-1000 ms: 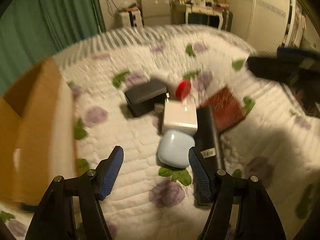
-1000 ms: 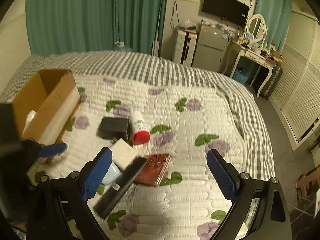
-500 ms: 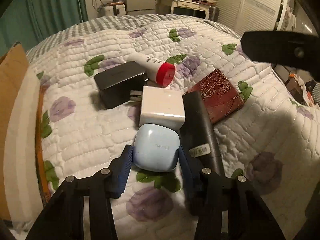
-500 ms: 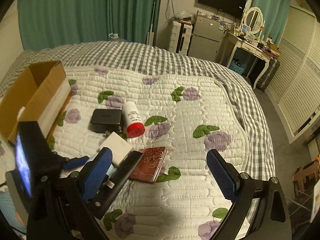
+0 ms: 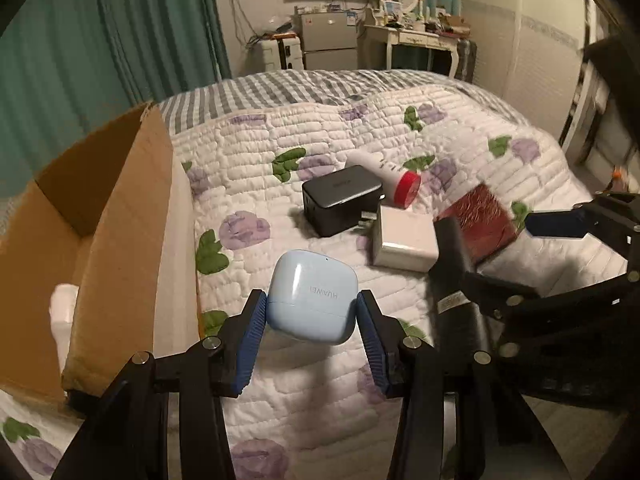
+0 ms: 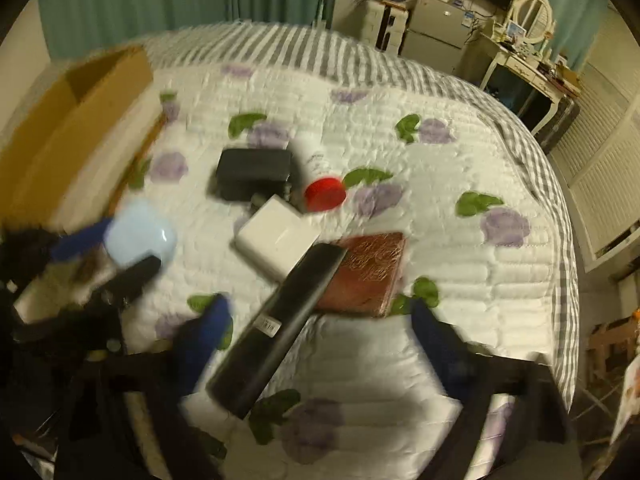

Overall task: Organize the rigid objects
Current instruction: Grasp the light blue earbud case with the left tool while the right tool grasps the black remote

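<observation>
Pinching pale-blue earbud case (image 5: 311, 296) (lifted), left gripper (image 5: 310, 322), right gripper (image 6: 320, 330) fingers spread.

Black frames, ribbed blue jaws

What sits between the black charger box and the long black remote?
The white adapter lies between the black box and the remote, clearest in the right wrist view; its near corner touches the remote.

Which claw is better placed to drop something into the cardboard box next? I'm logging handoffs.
Left. The left claw is shut on the blue earbud case right beside the cardboard box. The right claw is open and empty over the black remote.
</observation>
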The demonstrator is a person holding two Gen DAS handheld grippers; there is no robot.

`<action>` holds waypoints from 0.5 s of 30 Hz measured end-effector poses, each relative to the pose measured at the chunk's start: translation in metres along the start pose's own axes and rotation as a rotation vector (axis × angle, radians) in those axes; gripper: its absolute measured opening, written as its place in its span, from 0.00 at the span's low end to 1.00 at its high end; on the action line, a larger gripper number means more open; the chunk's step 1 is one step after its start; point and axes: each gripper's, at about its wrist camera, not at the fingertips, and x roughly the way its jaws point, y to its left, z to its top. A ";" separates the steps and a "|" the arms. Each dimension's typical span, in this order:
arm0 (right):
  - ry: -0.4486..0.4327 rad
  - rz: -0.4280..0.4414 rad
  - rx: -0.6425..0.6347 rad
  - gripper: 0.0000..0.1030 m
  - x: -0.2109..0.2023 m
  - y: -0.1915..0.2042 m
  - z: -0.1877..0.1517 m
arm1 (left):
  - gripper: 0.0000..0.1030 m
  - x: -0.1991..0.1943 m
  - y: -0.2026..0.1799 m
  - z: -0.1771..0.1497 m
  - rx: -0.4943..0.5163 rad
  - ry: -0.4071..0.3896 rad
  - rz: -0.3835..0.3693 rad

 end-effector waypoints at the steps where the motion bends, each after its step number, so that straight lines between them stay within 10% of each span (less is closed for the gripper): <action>1: 0.022 0.000 -0.004 0.70 0.005 0.003 -0.002 | 0.45 0.001 0.001 0.000 0.000 0.001 -0.014; 15: 0.174 0.117 0.017 0.38 0.065 0.015 -0.004 | 0.45 0.001 0.003 -0.001 -0.013 -0.005 -0.061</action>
